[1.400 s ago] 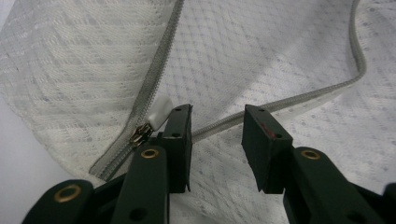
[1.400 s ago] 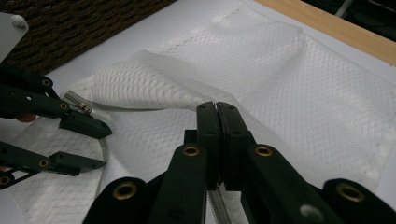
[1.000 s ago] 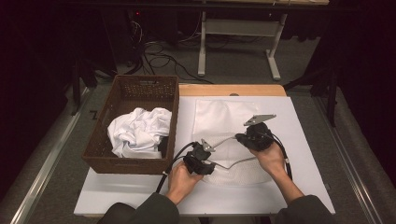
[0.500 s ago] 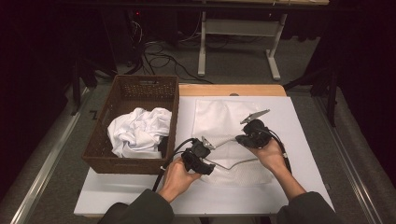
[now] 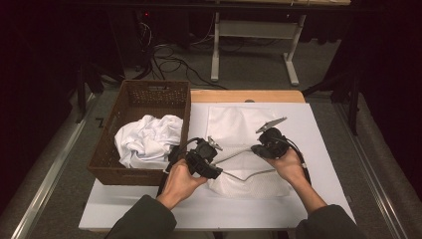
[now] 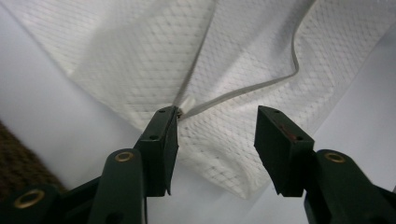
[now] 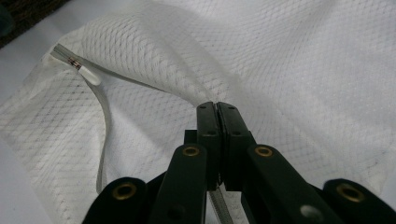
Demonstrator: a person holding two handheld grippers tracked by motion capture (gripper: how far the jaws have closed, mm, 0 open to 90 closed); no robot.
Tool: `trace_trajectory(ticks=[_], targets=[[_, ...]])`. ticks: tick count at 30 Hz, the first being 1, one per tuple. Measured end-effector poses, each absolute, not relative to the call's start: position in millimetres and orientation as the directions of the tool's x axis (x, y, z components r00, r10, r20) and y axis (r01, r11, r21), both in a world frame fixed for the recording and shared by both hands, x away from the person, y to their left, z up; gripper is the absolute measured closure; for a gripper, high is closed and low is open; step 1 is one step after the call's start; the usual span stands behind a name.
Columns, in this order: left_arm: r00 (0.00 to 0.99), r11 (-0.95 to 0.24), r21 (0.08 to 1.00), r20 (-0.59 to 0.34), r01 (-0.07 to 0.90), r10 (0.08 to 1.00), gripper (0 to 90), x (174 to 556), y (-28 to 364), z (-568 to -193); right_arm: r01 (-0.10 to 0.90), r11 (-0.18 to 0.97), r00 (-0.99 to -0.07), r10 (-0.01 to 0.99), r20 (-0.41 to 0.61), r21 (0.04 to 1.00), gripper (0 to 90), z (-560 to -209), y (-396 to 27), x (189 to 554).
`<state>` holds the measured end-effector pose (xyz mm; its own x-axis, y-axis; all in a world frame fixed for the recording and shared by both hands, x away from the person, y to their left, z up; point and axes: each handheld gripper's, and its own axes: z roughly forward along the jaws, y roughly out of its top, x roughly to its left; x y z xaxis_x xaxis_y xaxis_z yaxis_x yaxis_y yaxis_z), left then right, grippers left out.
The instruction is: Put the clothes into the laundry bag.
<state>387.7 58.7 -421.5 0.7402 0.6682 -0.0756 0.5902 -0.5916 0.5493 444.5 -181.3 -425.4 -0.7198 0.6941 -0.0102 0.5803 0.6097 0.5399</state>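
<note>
- A white mesh laundry bag [image 5: 239, 149] lies flat on the white table [image 5: 318, 149], beside a brown wicker basket [image 5: 149, 99] of white cloth [image 5: 147, 139]
- The right gripper [image 7: 217, 108] pinches the bag's zipper edge [image 7: 105, 112], jaws fully closed
- The left gripper [image 6: 215, 126], jaws apart and just closing slightly, hovers at the zipper pull [image 6: 187, 103], clamping nothing

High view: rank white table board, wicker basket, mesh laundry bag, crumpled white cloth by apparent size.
1. White table board
2. Wicker basket
3. Mesh laundry bag
4. Crumpled white cloth
The basket and bag look close, so their order is unsure.
</note>
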Motion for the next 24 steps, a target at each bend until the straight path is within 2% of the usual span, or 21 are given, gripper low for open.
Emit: trace_trajectory(ticks=[14, 24], targets=[[0.712, -0.555, 0.565, -0.086, 0.610, 0.696, 48.3, 389.7, 76.1, -405.4, 0.559, 0.609, -0.737, 0.676, 0.001, 0.563, 89.7, -423.0, -187.1, 445.4], [0.635, -0.500, 0.562, -0.058, 0.659, 0.771, 47.1, 389.9, 107.6, -389.9, 0.553, 0.606, -0.749, 0.662, 0.025, 0.572, 89.7, -427.1, -187.1, 452.0]])
